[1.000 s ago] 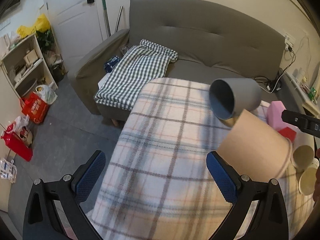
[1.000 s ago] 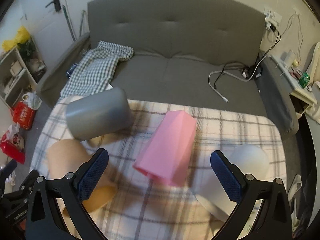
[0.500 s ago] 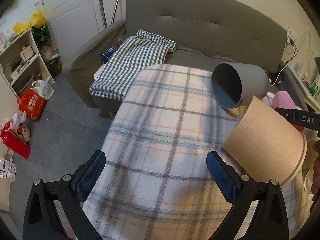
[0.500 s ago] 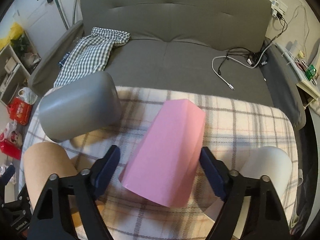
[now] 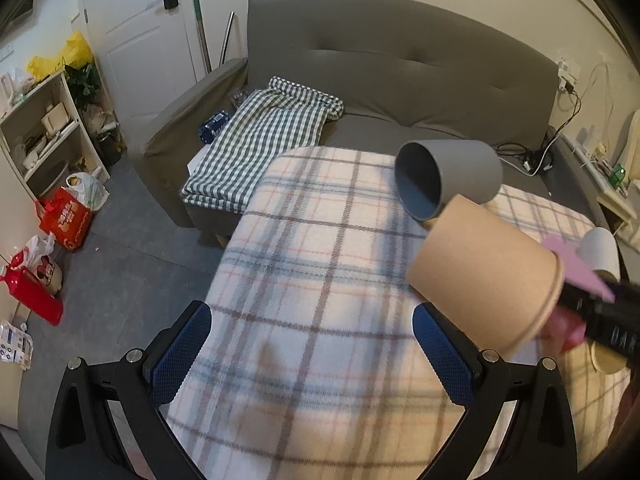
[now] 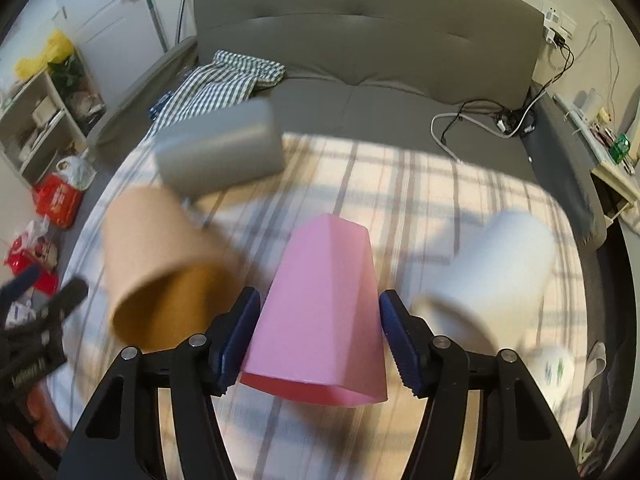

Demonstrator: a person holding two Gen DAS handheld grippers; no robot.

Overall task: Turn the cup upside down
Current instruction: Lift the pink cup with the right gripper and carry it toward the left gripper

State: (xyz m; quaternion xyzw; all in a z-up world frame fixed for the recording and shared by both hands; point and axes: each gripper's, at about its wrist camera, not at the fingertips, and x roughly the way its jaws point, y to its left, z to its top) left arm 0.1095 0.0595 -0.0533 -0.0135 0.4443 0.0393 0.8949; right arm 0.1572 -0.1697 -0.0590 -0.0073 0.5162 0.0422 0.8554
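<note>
A pink faceted cup (image 6: 324, 304) lies on its side on the plaid tablecloth (image 6: 420, 200), mouth toward the camera. My right gripper (image 6: 320, 332) is shut on the pink cup, blue pads against both its sides near the mouth. In the left wrist view a sliver of the pink cup (image 5: 576, 268) shows behind the brown cup. My left gripper (image 5: 308, 352) is open and empty over the tablecloth (image 5: 304, 264), left of the brown paper cup (image 5: 488, 276).
A grey cup (image 6: 220, 156) (image 5: 448, 176), a brown paper cup (image 6: 160, 268) and a white cup (image 6: 492, 264) (image 5: 600, 252) lie on their sides on the table. A grey sofa (image 6: 360, 52) with a checked cloth (image 5: 264, 136) stands behind. Bags and shelves are at left.
My right gripper has moved forward around the pink cup and closed onto it. The left gripper stays open and has shifted slightly.
</note>
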